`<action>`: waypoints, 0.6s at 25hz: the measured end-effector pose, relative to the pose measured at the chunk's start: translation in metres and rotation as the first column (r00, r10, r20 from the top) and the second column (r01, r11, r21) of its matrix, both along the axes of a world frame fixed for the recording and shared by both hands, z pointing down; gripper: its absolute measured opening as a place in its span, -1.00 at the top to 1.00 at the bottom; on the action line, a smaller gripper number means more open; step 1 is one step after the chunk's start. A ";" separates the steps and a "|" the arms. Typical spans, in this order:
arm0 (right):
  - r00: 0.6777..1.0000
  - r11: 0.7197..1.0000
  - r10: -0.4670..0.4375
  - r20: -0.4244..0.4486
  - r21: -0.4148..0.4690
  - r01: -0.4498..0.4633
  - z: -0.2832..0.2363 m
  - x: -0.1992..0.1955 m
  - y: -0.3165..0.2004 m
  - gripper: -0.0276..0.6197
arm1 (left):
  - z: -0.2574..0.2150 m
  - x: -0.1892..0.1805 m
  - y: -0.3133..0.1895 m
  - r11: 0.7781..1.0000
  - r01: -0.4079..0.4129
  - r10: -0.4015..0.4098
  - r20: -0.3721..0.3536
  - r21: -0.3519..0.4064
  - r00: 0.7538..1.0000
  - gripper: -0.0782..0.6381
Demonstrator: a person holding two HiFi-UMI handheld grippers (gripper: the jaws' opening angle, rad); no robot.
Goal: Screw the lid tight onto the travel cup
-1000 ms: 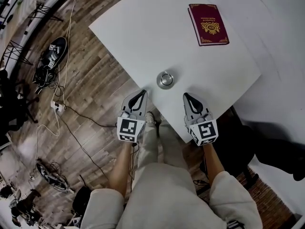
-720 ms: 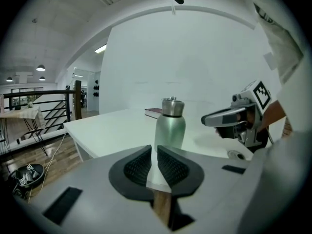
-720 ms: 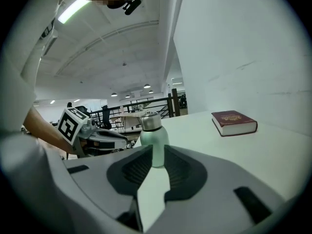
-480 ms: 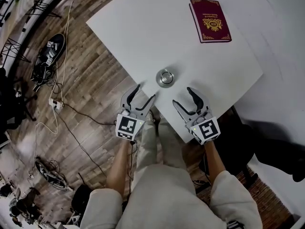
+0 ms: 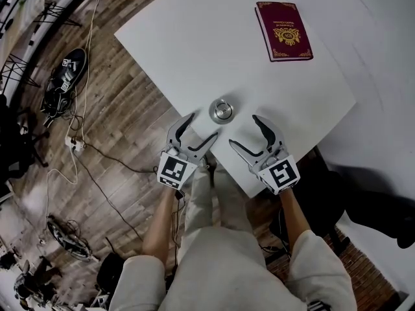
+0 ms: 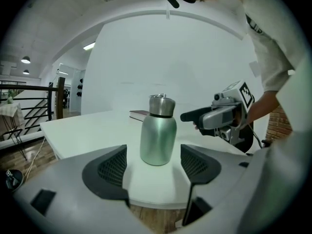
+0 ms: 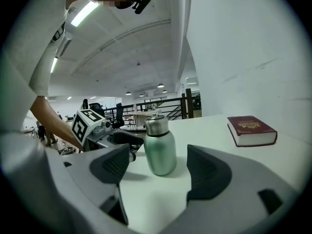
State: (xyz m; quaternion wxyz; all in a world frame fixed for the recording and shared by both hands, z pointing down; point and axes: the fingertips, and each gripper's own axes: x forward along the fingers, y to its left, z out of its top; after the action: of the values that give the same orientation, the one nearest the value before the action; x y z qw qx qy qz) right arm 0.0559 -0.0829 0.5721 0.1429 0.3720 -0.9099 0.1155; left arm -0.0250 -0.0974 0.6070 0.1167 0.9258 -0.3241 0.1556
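Observation:
The travel cup (image 5: pixel 221 111) is a small green-silver metal flask with a steel lid (image 6: pixel 161 105) on top. It stands upright near the near corner of the white table (image 5: pixel 194 44). My left gripper (image 5: pixel 201 128) is just short of the cup on its left, and my right gripper (image 5: pixel 244 131) just short on its right. Both have just been opening and now stand wide open, with nothing between the jaws. In the left gripper view the cup (image 6: pixel 158 135) rises beyond the pads (image 6: pixel 111 168). In the right gripper view the cup (image 7: pixel 160 150) stands ahead of the pads (image 7: pixel 207 172), untouched.
A dark red book (image 5: pixel 284 31) lies flat at the far side of the table. The table's edge runs right under both grippers. Wood floor with cables and gear (image 5: pixel 68 76) lies to the left, and a white wall is beyond the table on the right.
Both grippers went from shut to wide open. The left one edged in toward the cup; the right one stayed about where it was. The cup has not moved.

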 end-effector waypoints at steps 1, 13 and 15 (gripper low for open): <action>1.000 1.000 -0.010 0.003 0.003 0.010 -0.002 -0.003 -0.003 -0.21 | 0.000 0.003 -0.001 1.000 -0.008 0.008 0.000 0.004 1.000 -0.12; 0.989 0.987 -0.148 0.000 0.064 0.148 -0.025 -0.040 -0.042 -0.12 | 0.002 0.032 -0.019 0.995 -0.100 0.099 0.013 0.023 0.995 -0.13; 0.984 0.981 -0.176 -0.009 0.075 0.176 -0.027 -0.046 -0.047 -0.10 | 0.001 0.035 -0.021 0.994 -0.108 0.108 0.006 0.025 0.994 -0.13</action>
State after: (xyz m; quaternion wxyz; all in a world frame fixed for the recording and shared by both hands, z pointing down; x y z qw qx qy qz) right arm 0.0098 -0.1294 0.5447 0.1392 0.2953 -0.9428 0.0675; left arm 0.0101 -0.1183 0.6080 0.0956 0.9431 -0.2756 0.1595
